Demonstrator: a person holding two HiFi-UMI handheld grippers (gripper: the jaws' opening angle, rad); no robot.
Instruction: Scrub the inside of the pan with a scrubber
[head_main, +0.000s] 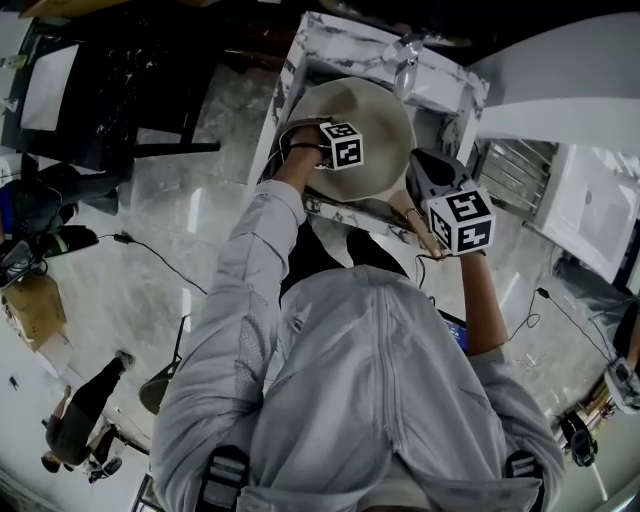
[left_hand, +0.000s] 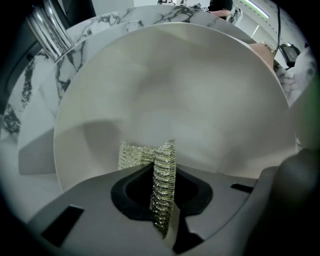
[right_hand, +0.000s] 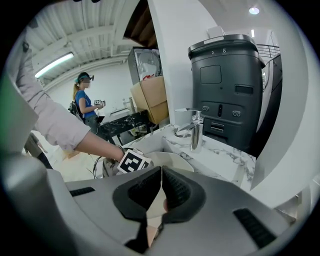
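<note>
Pinching scrubber (left_hand: 135, 156), left tongs (left_hand: 163, 175) face pan (left_hand: 175, 85).

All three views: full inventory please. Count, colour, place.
large beige round pan: 1, beige, in the sink
silvery mesh scrubber: 1, silver, in the left jaws, at the pan's inside
white marble sink counter: 1, white with grey veins, around the pan
chrome faucet: 1, silver, on the counter
dark grey machine: 1, behind the faucet
cardboard box: 1, brown, background
bystander in blue top: 1, background
left gripper: 1, grey, shut on the scrubber
right gripper: 1, grey, jaws together, apparently on the pan's rim
</note>
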